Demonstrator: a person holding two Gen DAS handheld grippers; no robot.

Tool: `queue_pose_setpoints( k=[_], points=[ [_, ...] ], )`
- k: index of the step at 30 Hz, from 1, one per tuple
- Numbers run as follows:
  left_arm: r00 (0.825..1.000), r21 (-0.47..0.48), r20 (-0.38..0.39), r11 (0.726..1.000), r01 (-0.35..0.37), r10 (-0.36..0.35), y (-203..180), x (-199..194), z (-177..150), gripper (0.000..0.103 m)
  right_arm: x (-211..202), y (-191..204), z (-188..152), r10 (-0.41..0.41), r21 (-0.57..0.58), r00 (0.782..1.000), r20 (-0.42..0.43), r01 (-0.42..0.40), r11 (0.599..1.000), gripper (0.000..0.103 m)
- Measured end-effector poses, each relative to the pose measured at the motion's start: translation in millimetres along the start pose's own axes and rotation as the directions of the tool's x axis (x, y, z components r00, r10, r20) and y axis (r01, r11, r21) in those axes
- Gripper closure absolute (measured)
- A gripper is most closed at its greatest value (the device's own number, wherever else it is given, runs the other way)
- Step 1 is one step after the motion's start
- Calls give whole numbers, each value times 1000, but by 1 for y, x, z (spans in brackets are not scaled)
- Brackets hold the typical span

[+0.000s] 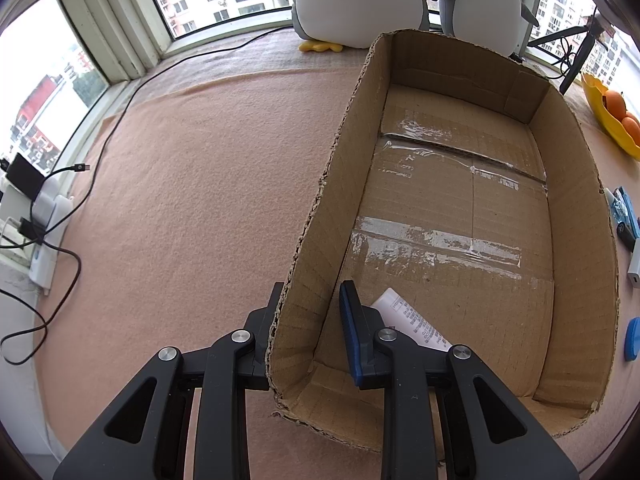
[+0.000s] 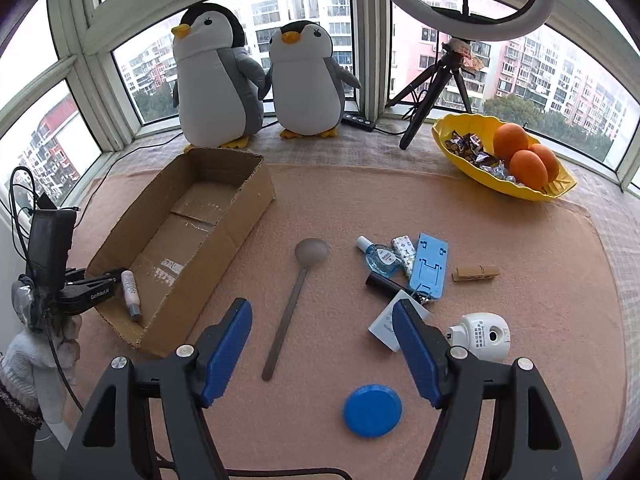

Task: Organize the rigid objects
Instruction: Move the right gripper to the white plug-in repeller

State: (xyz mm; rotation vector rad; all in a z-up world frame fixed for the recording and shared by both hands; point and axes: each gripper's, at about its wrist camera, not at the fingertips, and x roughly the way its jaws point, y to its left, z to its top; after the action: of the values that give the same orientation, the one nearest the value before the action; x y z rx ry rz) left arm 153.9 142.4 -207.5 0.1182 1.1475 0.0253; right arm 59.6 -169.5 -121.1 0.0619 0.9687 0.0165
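The box (image 2: 188,236) lies open on the pink counter (image 2: 500,312). The left gripper (image 1: 310,312) straddles the box's near left wall, jaws apart and holding nothing; a white tube (image 2: 131,294) lies on the box floor just beside its inner jaw. Right of the box, the right gripper (image 2: 322,332) hovers with jaws wide open and empty. A spoon (image 2: 292,300) lies between them, nearest the box; a blue lid (image 2: 373,410), a white card (image 2: 386,326) and a blue stand (image 2: 430,266) lie farther right.
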Motion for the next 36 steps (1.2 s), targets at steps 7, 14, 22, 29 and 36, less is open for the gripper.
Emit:
queue_pose_setpoints(
  k=[7,14,22,29,36],
  points=[
    [1000,2,-2,1000,-3,3,1,1,-1,79,1,-71,-25,-119,83,992,-52,123,989,31],
    [1000,-2,-7,1000,-4,4,1,1,-1,79,24,-98,-38,-147,67,982,-120,156,986,31],
    [1000,-4,-8,1000,-3,3,1,1,-1,79,51,-96,-45,-153,9,975,-161,157,988,29],
    [1000,-6,-9,1000,-4,4,1,1,-1,79,70,-98,-45,-186,-24,967,-172,185,983,28],
    [1000,-5,-9,1000,-6,6,1,1,-2,79,79,-104,-40,-193,-22,965,-177,192,981,28]
  ],
)
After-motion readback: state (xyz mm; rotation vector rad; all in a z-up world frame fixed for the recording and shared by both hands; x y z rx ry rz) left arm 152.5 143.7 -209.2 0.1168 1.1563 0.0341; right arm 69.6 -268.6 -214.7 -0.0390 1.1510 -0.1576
